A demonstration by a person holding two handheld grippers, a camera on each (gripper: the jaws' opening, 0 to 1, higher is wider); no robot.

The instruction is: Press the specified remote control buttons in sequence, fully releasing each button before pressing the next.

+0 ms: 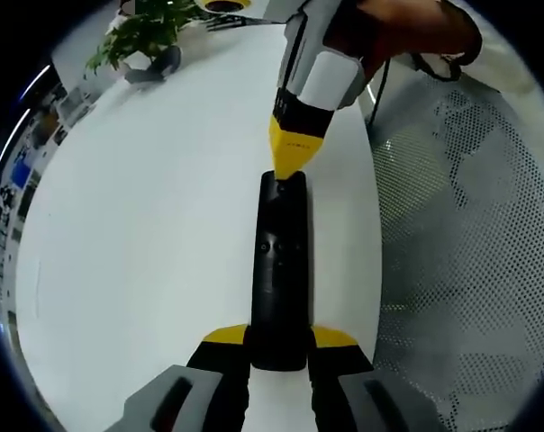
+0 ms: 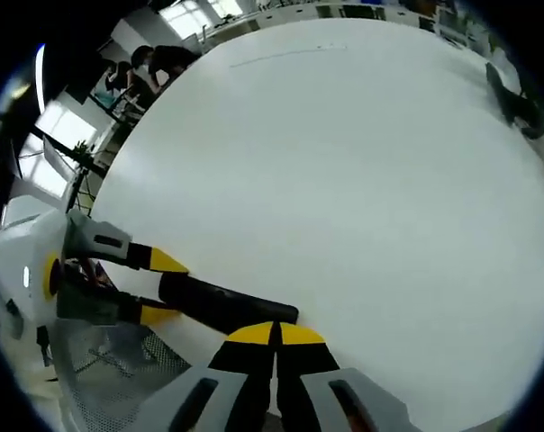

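Observation:
A long black remote [image 1: 279, 270] lies along the right edge of the white table [image 1: 146, 234]. My left gripper [image 1: 279, 338] is shut on its near end, one yellow tip on each side. My right gripper [image 1: 294, 155] comes down from the top, held by a hand [image 1: 407, 31], with its jaws shut and its yellow tip touching the remote's far end. In the right gripper view the remote [image 2: 220, 304] runs leftward from my shut right gripper [image 2: 276, 331], and the left gripper [image 2: 162, 288] clamps it from the left.
A potted plant [image 1: 141, 31] and a dark object [image 1: 155, 67] stand at the table's far end. A white perforated mesh surface [image 1: 461, 234] lies just past the table's right edge. People [image 2: 164, 63] are at desks far beyond the table.

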